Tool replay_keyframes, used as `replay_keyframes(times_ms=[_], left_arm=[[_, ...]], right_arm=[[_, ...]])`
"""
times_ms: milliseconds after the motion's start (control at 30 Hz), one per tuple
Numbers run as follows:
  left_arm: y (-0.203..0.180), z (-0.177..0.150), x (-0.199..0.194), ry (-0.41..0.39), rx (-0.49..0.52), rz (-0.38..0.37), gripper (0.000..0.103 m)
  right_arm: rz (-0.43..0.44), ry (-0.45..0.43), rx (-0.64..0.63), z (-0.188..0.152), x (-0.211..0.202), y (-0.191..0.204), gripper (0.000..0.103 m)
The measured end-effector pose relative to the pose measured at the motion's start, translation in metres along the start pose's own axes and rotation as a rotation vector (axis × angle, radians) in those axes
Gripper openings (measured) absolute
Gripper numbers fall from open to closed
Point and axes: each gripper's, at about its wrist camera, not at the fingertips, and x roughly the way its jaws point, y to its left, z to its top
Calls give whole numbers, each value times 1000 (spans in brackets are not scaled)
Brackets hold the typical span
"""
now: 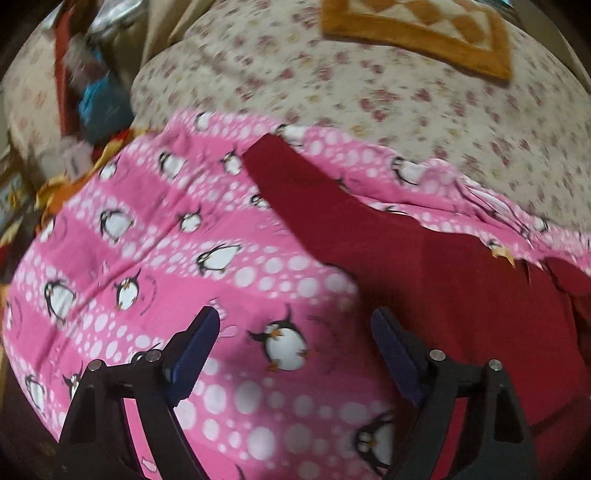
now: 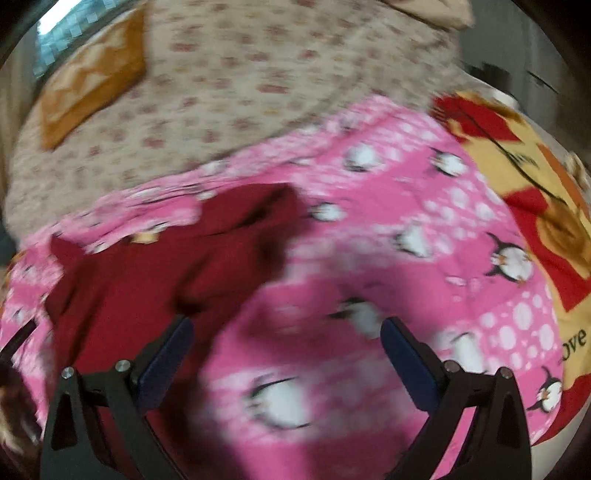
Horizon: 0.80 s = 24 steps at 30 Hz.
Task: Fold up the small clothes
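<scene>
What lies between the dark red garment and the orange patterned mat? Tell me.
In the left wrist view, beyond the dark red garment come pink penguin-print fabric, then floral beige bedsheet, up to the orange patterned mat.

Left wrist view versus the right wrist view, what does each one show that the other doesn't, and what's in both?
Only the left wrist view shows the cluttered heap with a blue item at the upper left, and the left tongs, open with nothing between them.

Only the right wrist view shows the yellow and red printed fabric along the right edge, and the right tongs, also open and empty.

Both show the dark red garment lying on the pink penguin blanket, the floral bedsheet and the orange patterned cloth beyond.
</scene>
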Motion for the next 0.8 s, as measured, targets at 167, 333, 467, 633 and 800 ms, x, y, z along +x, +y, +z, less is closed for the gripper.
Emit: replay_keyframes(times_ms=[167,333,467,633,800], left_arm=[[-16,-1,-4,-12,36,-61,67],[-27,-3,0,5,32,-104,67],[-33,-2,5,18,35,-119,67],[-40,0,15,50,18,-136,67],[-45,0,19,52,28,-132,67]], right_arm=[[99,42,-93,-6,18,68,103],[90,20,-205,-8,40,119,103],[50,-6,-238,-9,56,141,103],[31,-3,-232,-7,78,156,103],[37,28,-218,-8,92,164,103]])
